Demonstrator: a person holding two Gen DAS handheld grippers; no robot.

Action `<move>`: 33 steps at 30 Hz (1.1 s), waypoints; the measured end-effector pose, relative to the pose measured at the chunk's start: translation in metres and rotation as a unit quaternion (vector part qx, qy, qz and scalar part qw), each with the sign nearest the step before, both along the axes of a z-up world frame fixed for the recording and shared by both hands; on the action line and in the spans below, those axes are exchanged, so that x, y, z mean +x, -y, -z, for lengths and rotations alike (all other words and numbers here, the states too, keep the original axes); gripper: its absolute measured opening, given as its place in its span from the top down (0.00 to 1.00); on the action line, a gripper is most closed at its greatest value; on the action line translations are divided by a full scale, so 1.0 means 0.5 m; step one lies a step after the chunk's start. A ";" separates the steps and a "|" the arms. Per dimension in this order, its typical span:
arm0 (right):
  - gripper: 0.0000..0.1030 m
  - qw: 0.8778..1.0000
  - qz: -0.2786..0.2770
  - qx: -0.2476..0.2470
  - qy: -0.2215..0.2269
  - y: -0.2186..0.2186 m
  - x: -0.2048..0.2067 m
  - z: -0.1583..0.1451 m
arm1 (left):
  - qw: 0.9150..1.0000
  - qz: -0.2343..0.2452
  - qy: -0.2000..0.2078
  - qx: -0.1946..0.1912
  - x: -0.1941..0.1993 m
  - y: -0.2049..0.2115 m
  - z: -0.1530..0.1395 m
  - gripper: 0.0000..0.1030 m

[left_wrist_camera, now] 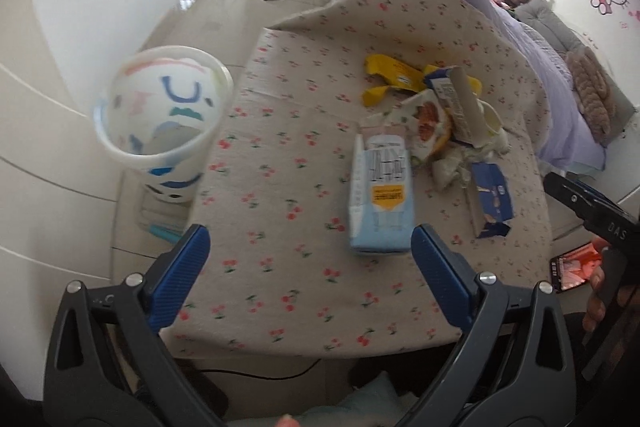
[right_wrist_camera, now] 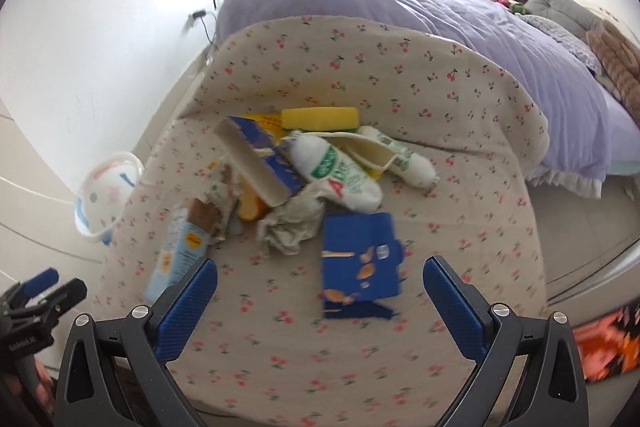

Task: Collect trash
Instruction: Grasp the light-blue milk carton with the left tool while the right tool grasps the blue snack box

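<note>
Trash [right_wrist_camera: 304, 183] is lying heaped on the cherry-print table [left_wrist_camera: 280, 211], near its far side, with a pale blue carton [left_wrist_camera: 380, 195] and a blue box [right_wrist_camera: 360, 263] nearest. Both the left tongs [left_wrist_camera: 310, 251] and the right tongs [right_wrist_camera: 320, 287] are hovering spread and holding nothing. A white bin [left_wrist_camera: 160, 123] is standing beside the table's left edge.

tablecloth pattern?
Beige tablecloth with small red cherries; clearest in the right wrist view.

We cannot read the print on the pale carton [left_wrist_camera: 380, 187]. The bin [left_wrist_camera: 162, 119] is blurred, its base hidden behind the table [left_wrist_camera: 280, 267]. A blurred orange object [right_wrist_camera: 604, 347] is cut off at the edge.
</note>
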State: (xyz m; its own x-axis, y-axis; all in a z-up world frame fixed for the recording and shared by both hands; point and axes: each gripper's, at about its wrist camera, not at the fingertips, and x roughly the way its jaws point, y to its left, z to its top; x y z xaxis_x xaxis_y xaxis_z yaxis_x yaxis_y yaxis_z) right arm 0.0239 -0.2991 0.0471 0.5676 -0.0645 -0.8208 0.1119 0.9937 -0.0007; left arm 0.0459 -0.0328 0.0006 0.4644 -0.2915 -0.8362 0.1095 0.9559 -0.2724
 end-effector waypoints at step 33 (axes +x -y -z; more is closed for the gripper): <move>0.37 0.982 0.030 0.081 -0.169 0.097 0.100 0.237 | 0.994 0.063 -0.062 -0.058 0.088 0.111 0.100 0.44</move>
